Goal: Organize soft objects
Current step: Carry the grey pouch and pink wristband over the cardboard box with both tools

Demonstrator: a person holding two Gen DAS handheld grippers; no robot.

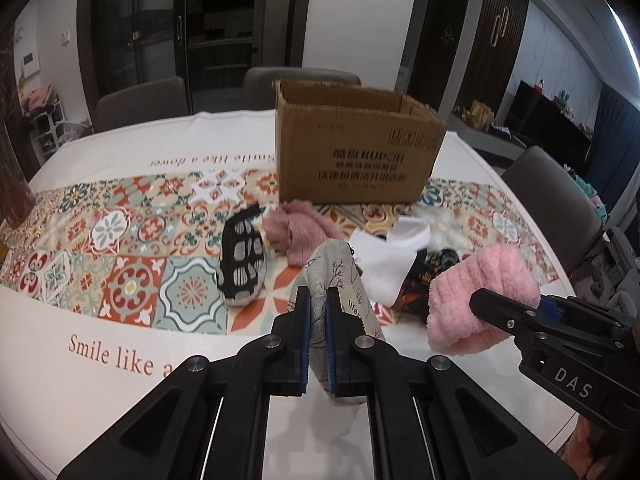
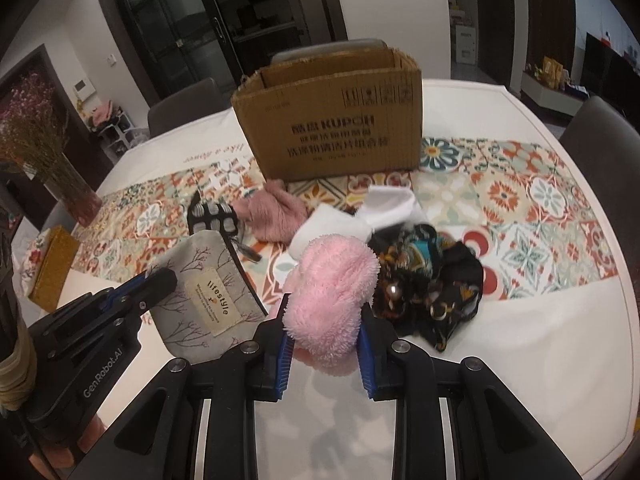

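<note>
On the left of the desk (image 2: 520,360) stands a vase of dried flowers (image 2: 44,152), with a gold box (image 2: 54,264) lying near it. The left tongs (image 1: 318,300) pinch a grey pouch (image 2: 208,292) with tree twigs drawn on it and a tag that says "lifestyle". The pouch is lifted off the desk. Behind it lies a black and white pouch (image 1: 242,260), and just beside that a dusty pink fuzzy cloth (image 1: 298,232). A brown cardboard box (image 1: 356,148) stands open at the back, on the bright tile-pattern cloth (image 1: 120,248). In front of the box lies a white cloth (image 1: 392,256). The right tongs (image 2: 324,316) squeeze a fluffy pink towel (image 2: 332,292) and hold it up above the desk. To its right a dark flowery cloth (image 2: 436,288) lies in a heap.
</note>
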